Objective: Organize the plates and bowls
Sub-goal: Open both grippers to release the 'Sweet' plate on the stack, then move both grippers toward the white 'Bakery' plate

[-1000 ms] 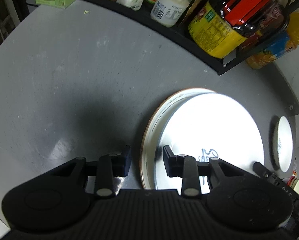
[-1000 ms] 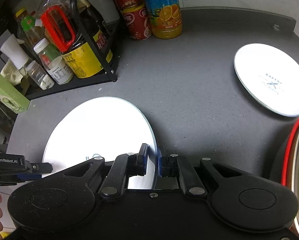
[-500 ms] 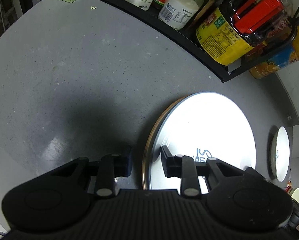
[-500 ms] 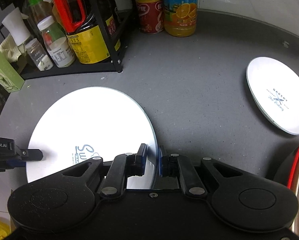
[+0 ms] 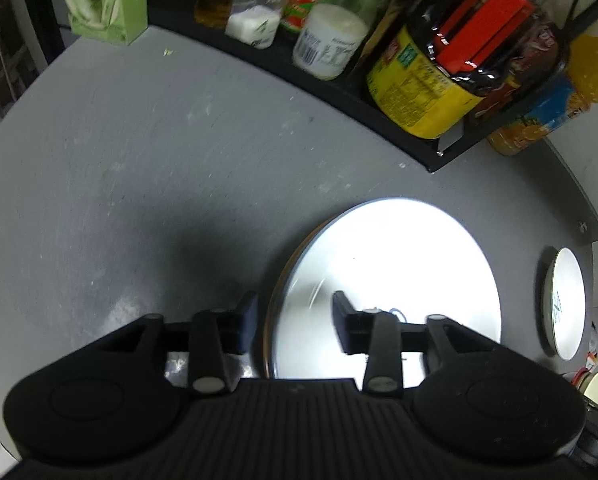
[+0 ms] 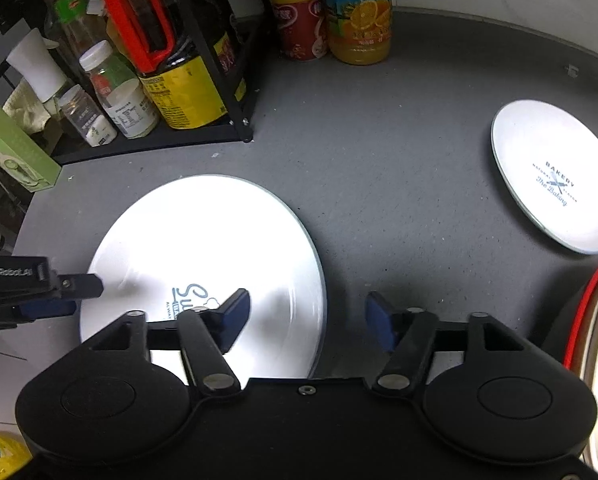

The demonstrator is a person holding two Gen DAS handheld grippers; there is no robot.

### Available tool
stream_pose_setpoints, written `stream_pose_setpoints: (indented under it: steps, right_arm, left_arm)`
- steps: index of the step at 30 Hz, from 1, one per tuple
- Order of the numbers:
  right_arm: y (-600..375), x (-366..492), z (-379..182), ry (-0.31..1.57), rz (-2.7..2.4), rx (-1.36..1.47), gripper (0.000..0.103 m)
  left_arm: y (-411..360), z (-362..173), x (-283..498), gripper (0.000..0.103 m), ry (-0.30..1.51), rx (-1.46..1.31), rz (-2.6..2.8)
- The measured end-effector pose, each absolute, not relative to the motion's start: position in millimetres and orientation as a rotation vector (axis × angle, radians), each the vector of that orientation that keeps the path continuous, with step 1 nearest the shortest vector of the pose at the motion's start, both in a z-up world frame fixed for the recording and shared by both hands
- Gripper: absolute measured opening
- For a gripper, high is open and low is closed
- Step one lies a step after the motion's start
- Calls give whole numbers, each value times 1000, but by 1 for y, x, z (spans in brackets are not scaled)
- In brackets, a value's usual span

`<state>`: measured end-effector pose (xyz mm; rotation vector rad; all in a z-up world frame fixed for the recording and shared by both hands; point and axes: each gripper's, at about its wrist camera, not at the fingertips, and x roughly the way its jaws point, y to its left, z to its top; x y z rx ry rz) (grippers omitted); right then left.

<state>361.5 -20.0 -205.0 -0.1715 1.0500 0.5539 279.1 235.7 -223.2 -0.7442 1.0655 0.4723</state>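
Tabletop [image 6: 379, 152] holds two stacked plates [image 6: 203, 240], one small plate [image 6: 555, 176]

Both grippers are matte black plastic. The left gripper [image 5: 293, 318] has a ribbed housing at the bottom, two round side discs, and link arms with silver pivot pins. The right gripper [image 6: 307, 316] has the same discs and pins, a small screw at the middle of its smooth body, and blue pads [image 6: 235, 314]. White lettering "GenRobot.AI" is printed on the left gripper's side.
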Motion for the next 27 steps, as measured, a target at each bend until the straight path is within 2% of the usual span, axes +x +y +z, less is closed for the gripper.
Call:
stream_pose_setpoints:
  steps: [1, 2, 8, 17, 20, 27]
  right_arm:
    - [-20, 361, -203, 1047, 557, -167, 83]
    - [-21, 360, -200, 1043, 555, -160, 89]
    - [-32, 358, -188, 1030, 538, -125, 96]
    - [-57, 360, -160, 975, 485, -74, 100]
    - [-66, 362, -150, 955, 470, -60, 101]
    - [-93, 372, -132, 926, 484, -1, 103]
  left_arm:
    - [233, -221, 281, 55, 1067, -721, 478]
    - [230, -220, 282, 57, 1065, -700, 476]
    - [218, -214, 287, 67, 1060, -655, 419]
    - [192, -189, 299, 69, 1010, -570, 347]
    - [183, -174, 302, 79, 955, -526, 352]
    - [160, -155, 326, 80, 929, -512, 274]
